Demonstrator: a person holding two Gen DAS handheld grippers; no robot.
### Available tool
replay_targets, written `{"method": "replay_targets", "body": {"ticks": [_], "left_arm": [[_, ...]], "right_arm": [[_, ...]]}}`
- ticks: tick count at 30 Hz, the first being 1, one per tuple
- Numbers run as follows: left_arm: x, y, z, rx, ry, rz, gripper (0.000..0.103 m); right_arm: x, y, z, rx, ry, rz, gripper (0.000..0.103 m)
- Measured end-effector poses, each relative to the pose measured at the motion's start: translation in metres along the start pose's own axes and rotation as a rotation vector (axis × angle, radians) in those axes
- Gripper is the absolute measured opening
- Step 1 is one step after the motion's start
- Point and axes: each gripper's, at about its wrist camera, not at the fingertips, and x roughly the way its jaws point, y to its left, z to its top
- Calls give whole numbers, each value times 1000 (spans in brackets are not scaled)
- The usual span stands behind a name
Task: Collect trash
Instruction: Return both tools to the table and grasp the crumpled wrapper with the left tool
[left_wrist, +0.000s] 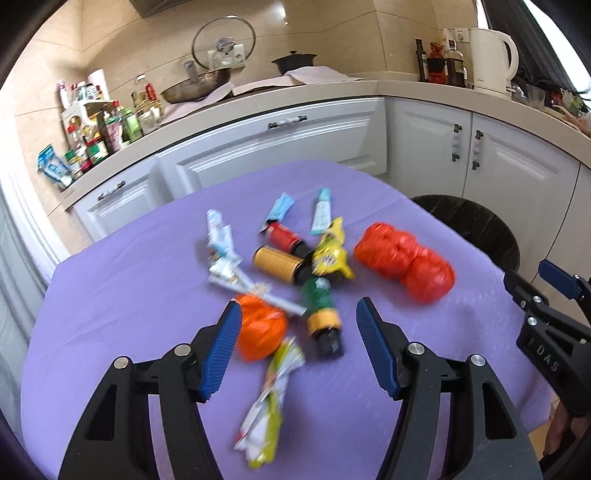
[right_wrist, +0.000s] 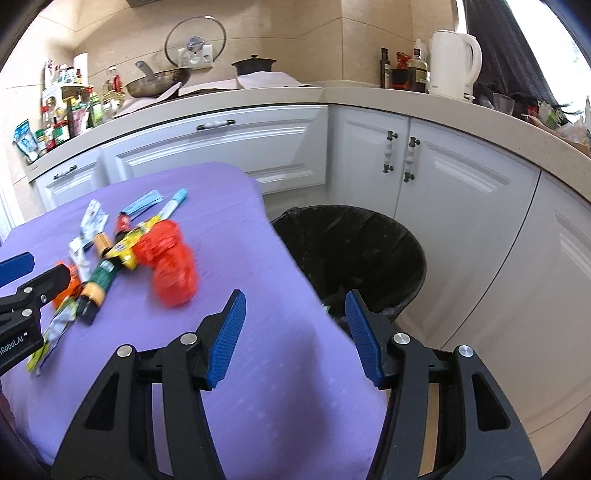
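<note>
A pile of trash lies on the purple-covered table (left_wrist: 110, 295): a crumpled red bag (left_wrist: 404, 266) (right_wrist: 171, 264), a crumpled orange bag (left_wrist: 262, 332), a green bottle (left_wrist: 319, 310), a yellow bottle (left_wrist: 277, 264), a small red bottle (left_wrist: 286, 236), a yellow wrapper (left_wrist: 330, 253) and several other wrappers. My left gripper (left_wrist: 298, 306) (right_wrist: 44, 267) hovers open above the near side of the pile, with nothing between its pads. My right gripper (right_wrist: 295, 295) (left_wrist: 526, 271) is open and empty over the table's right edge. A black-lined bin (right_wrist: 354, 251) (left_wrist: 480, 229) stands on the floor just past that edge.
White cabinets (right_wrist: 461, 192) and a beige counter wrap around behind the table and bin. On the counter stand a white kettle (right_wrist: 456, 66), a wok (right_wrist: 159, 83), a black pot (right_wrist: 255, 64) and several spice bottles (left_wrist: 96, 136) at the left.
</note>
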Motion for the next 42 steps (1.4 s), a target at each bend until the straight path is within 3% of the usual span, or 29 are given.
{"method": "replay_targets", "body": {"ticks": [18,20,22,23,24,28,30,42], "left_arm": [[2,29,-57,-7,82,-23,62],[4,30,-61,-9,95,-35,55],[6,31,-64,-12,107,-43,43],[7,32,-65,-15,115,-51,32],[8,33,-67,-20,120,-64,29],[5,37,-70,-26,107,-62,26],[3,40,-70,-35,101,-58,18],[-12,87,-66,-159,39,12,18]], "right_arm": [[-23,27,-8,-27,-14,40,55],[-23,30,-7,-32,-14,43,55],[-22,33,-7,-37,-14,47,55],[-22,34,-7,-40,-13,50,55],[-22,36,-7,-43,-12,53,55],[-19,43,-6,-59,-6,65,55],[-18,47,-5,-68,-5,71,55],[-13,91,1,-139,5,148,55]]}}
